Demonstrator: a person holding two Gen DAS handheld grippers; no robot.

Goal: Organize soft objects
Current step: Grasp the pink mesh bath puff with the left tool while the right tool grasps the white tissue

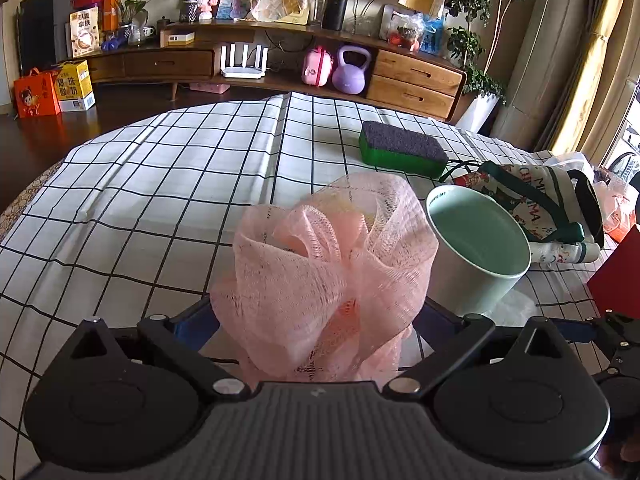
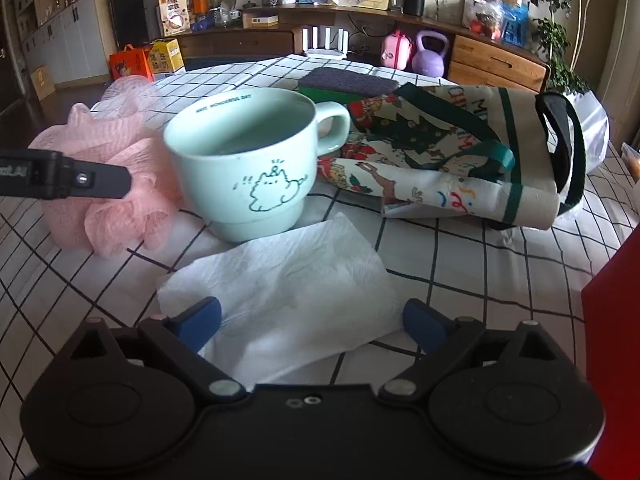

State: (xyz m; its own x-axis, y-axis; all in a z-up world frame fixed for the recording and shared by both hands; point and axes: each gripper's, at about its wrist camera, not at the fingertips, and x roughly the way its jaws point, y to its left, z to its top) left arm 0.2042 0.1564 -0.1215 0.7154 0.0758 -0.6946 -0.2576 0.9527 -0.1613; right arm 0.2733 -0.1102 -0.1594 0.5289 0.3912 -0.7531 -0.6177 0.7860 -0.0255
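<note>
Nearest the lens in each wrist view is the matte black, ribbed plastic body of the gripper with its two round pivot housings and blue-padded fingers. The left gripper (image 1: 316,320) has the pink mesh bath pouf (image 1: 336,276) bunched between its fingers; the netting hides both pads, so I cannot tell whether the jaws press on it or merely stand around it. The right gripper (image 2: 312,322) stands with its jaws wide apart, the blue fingertips (image 2: 200,318) spread over the near edge of a white paper tissue (image 2: 288,292), not pinching it. Beneath everything spreads the largest surface, a white tablecloth (image 1: 168,184) with a thin black grid, creased in long folds. On it, to the right, lies a slumped canvas tote bag (image 2: 452,164), cream cloth printed with festive red and green figures, trimmed with dark green webbing and a black strap. The pouf is next in bulk: gauzy, ruffled, pale pink net gathered into loose loops, resting on the cloth just left of the mug. The mint green ceramic mug (image 2: 248,168) is smooth and glossy, with a stepped foot, a loop handle, a small line drawing of a cat and lettering inside the rim; it stands upright touching the tissue's far edge. The tissue is soft, embossed, crumpled and roughly square. Behind the mug sits a rectangular scouring sponge (image 1: 402,148), green foam below and a coarse dark grey pad on top.
</note>
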